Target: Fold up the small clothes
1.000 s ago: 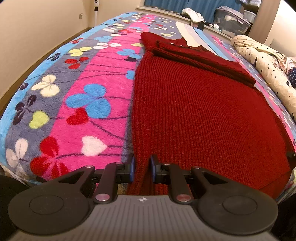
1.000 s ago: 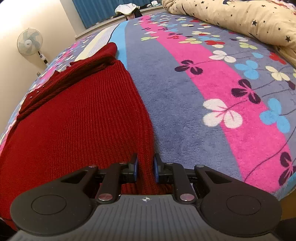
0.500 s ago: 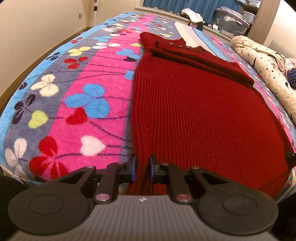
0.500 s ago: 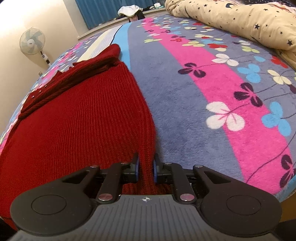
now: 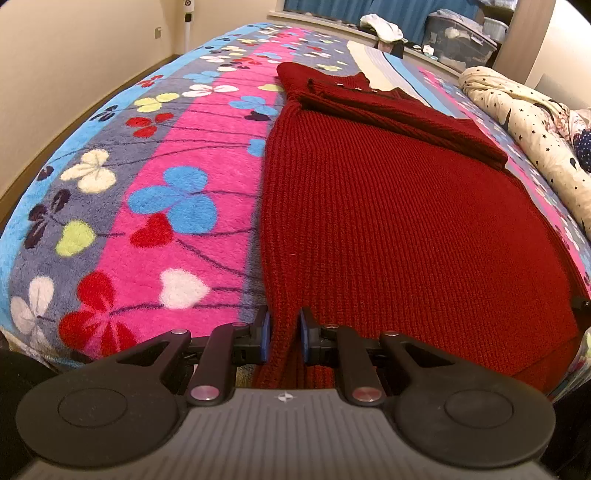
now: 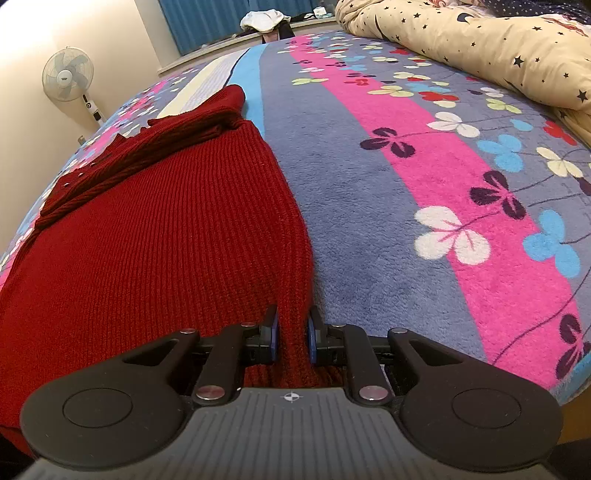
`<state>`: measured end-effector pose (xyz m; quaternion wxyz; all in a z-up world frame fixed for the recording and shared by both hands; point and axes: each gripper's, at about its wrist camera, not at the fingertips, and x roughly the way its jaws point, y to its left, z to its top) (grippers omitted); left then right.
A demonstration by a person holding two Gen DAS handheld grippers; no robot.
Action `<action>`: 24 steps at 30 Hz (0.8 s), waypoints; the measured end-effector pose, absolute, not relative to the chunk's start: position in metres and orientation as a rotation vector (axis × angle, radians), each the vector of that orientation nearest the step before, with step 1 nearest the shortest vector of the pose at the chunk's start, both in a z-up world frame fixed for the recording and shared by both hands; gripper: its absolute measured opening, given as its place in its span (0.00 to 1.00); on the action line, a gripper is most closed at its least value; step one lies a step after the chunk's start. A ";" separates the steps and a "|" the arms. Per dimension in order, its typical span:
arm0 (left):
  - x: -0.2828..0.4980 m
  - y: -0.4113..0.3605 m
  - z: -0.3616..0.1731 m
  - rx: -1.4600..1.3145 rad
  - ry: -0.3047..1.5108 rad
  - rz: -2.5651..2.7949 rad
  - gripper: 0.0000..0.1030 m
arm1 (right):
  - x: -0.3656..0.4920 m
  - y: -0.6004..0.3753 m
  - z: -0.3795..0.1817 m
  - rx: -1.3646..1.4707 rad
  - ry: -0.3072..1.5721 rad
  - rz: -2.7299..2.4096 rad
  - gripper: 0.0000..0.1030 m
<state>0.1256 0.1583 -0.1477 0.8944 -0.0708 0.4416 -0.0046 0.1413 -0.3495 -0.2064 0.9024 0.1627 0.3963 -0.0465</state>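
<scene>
Since the earlier frames nothing has shifted noticeably: both grippers hold the same hem corners and the garment lies as before. The red knitted sweater (image 5: 388, 206) lies flat, ribbing running lengthwise, on the flowered fleece blanket (image 5: 147, 206) that covers the bed; its near hem hangs over the bed's front edge. At its far end the sleeves are folded across the body, forming a thicker ribbed band (image 5: 399, 114). The left gripper (image 5: 284, 334) is clamped narrowly on the left hem corner of the sweater, a bunched strip of knit pressed between its blue-padded fingers (image 5: 264, 334). The right gripper (image 6: 291, 338) is clamped in the same narrow way on the right hem corner (image 6: 295, 325), the sweater's right edge running away from it up the blanket. Outward from the garment: a cream star-printed quilt (image 6: 480, 40) is heaped along the right side of the bed; a white standing fan (image 6: 68, 77) stands by the wall; blue curtains (image 6: 207, 22) hang beyond the far end of the bed.
</scene>
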 end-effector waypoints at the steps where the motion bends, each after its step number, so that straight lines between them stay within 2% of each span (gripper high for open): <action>1: 0.126 0.158 -0.148 -0.148 0.915 -0.010 0.15 | 0.141 -0.350 -0.206 0.336 0.819 -0.096 0.17; 24: 0.127 0.157 -0.148 -0.144 0.919 -0.013 0.15 | 0.141 -0.348 -0.206 0.333 0.818 -0.099 0.16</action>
